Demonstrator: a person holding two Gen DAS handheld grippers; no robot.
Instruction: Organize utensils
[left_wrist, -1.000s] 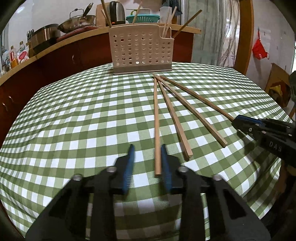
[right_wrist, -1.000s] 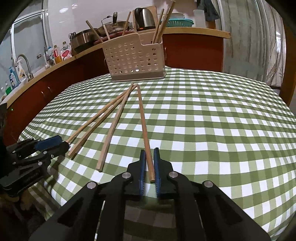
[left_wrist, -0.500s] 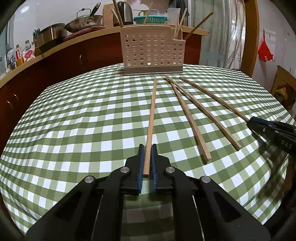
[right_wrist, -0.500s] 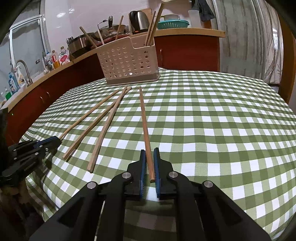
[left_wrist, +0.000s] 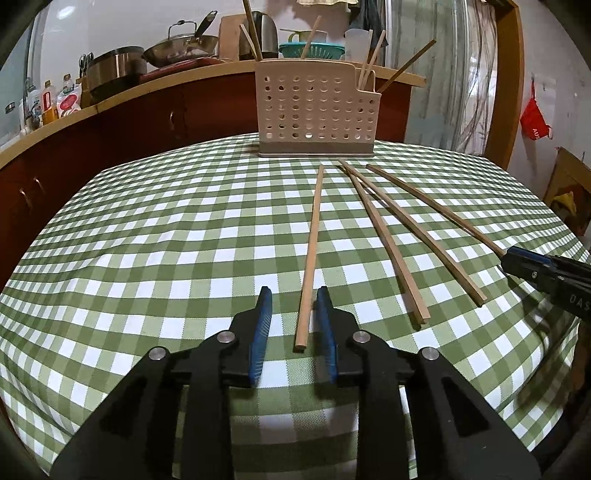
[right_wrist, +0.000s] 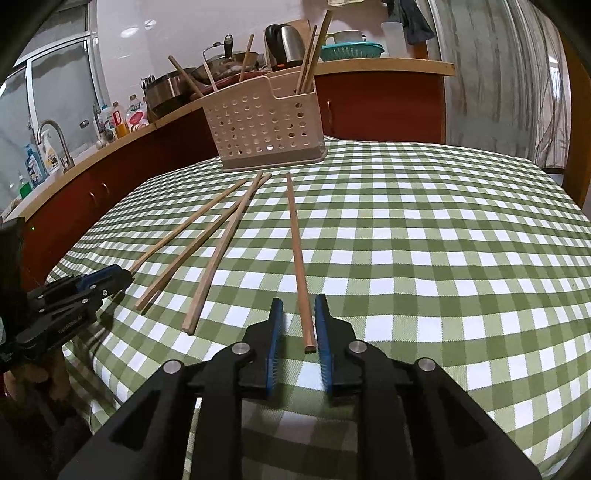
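A: Item: four long wooden chopsticks (left_wrist: 386, 245) flat on green-checked tablecloth (left_wrist: 147, 240), before beige perforated plastic holder (left_wrist: 317, 110).

B: Left gripper (left_wrist: 293, 325), right gripper (right_wrist: 298, 332): both spread, each straddling a stick end. Centre, pinch squarely, lift w/o dragging.

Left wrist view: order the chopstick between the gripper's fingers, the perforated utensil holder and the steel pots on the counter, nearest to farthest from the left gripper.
1. The chopstick lies on the cloth, its near end between the open fingers of the left gripper.
2. The utensil holder stands at the table's far edge, straight ahead.
3. The steel pots sit on the counter beyond the table, to the far left.
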